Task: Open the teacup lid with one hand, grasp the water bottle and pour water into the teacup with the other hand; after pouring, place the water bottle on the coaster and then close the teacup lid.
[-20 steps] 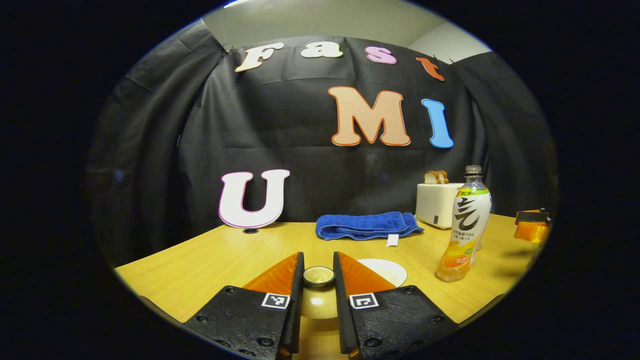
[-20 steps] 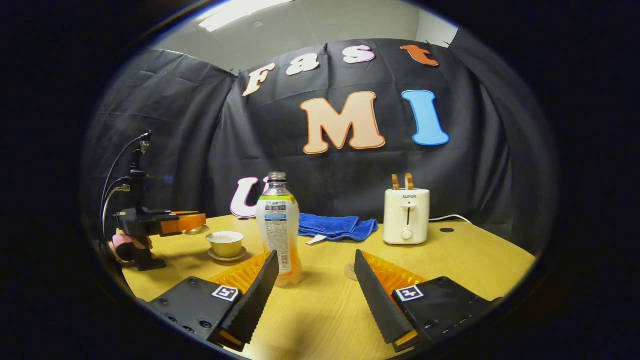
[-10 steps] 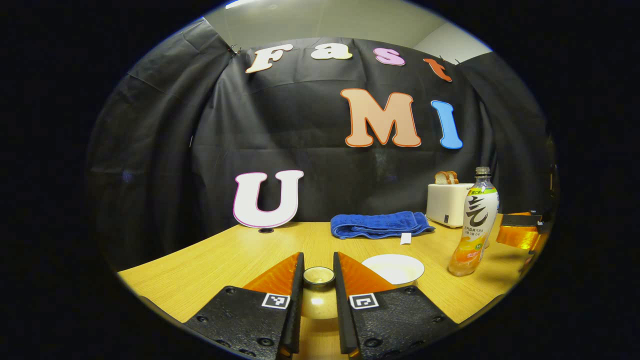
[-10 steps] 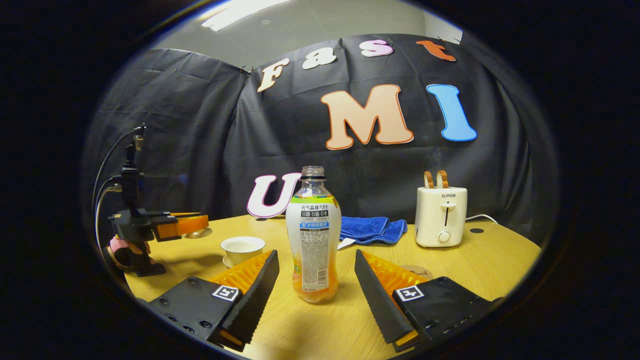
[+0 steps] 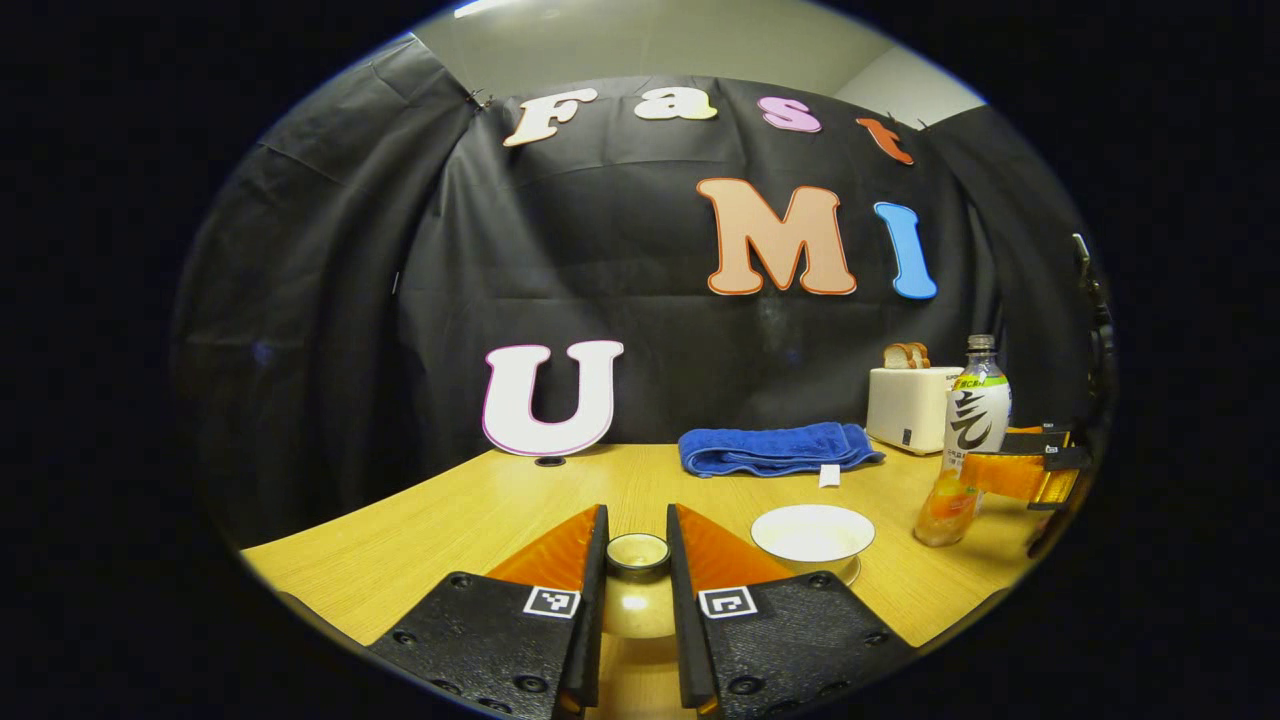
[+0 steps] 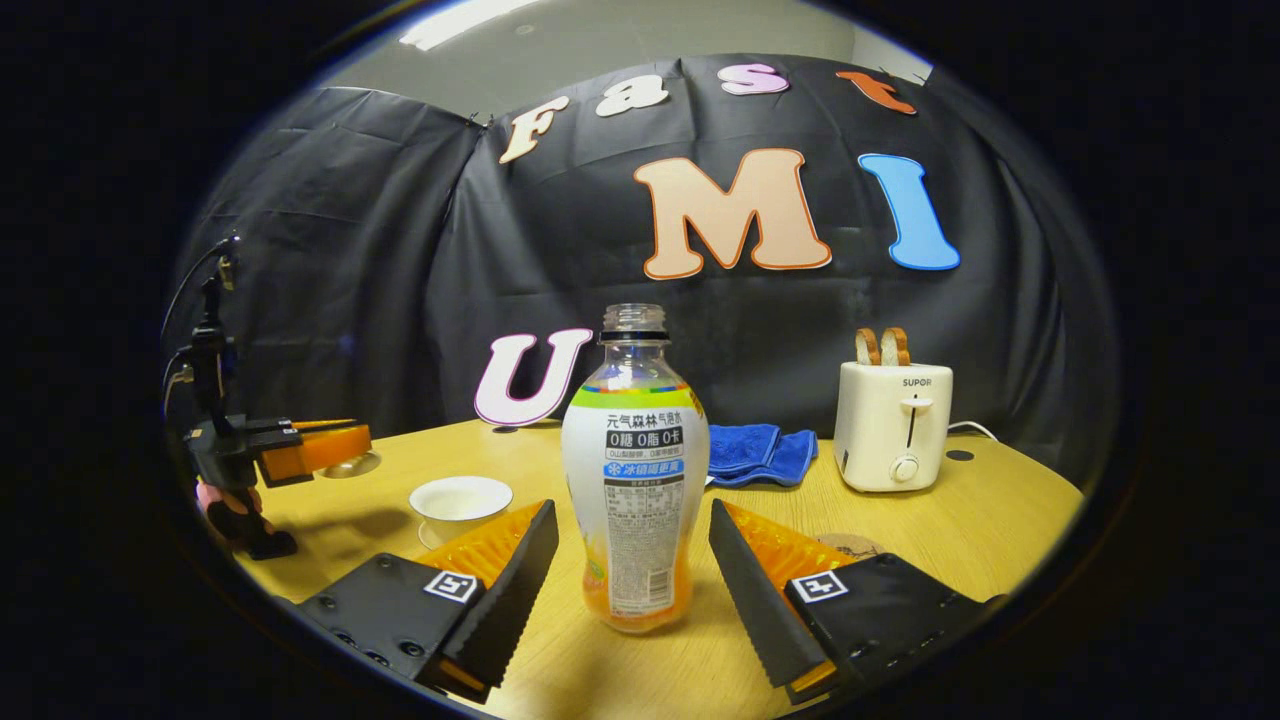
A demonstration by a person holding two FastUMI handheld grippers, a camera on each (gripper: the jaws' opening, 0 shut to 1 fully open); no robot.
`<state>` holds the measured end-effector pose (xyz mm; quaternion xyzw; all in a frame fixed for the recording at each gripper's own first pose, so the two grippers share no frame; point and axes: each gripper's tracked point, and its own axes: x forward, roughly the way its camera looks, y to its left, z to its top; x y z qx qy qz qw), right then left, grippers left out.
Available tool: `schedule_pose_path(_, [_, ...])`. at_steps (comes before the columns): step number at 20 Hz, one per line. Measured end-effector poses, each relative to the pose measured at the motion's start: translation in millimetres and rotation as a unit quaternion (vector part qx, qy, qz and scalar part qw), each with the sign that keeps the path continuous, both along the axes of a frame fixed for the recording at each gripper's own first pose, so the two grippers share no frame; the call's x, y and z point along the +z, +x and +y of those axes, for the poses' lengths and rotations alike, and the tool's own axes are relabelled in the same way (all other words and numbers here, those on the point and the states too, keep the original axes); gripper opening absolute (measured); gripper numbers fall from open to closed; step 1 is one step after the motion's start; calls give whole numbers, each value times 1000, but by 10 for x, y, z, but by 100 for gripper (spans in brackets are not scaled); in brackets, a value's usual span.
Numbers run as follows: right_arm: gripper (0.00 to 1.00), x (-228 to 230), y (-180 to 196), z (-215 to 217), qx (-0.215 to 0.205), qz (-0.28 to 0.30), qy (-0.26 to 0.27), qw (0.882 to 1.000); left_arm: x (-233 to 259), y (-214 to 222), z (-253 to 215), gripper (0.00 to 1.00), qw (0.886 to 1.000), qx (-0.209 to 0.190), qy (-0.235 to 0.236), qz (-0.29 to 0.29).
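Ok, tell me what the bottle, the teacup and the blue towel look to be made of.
Water bottle: clear plastic by the look, see-through above a glossy printed label. Teacup: probably glazed ceramic, pale, smooth and slightly shiny, thin rim. Blue towel: soft terry-like cloth, folded, matte, ribbed texture with a sewn white tag.

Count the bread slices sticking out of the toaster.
2. Both bread slices stand side by side in the top slots of the toaster, at the table's far right behind the water bottle.

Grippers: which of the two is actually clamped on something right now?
The left gripper: its fingers pinch the teacup lid by its knob. The right gripper stands open, the water bottle between its fingers, untouched.
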<state>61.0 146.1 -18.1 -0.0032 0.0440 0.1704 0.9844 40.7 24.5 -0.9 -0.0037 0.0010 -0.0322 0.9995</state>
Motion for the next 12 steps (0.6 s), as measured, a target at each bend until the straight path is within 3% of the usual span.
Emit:
schedule_pose_path(6, [95,-94,136,95,-1,23,-16,1000,-4,-5,22,28,1000,2,-1,0])
schedule_pose_path(7, [88,-105,158,101,-4,26,-20,999,4,-5,23,28,1000,3,-1,0])
schedule_pose_path(12, [71,-87,147,173,-11,10,-66,998,10,-7,17,28,1000,3,-1,1])
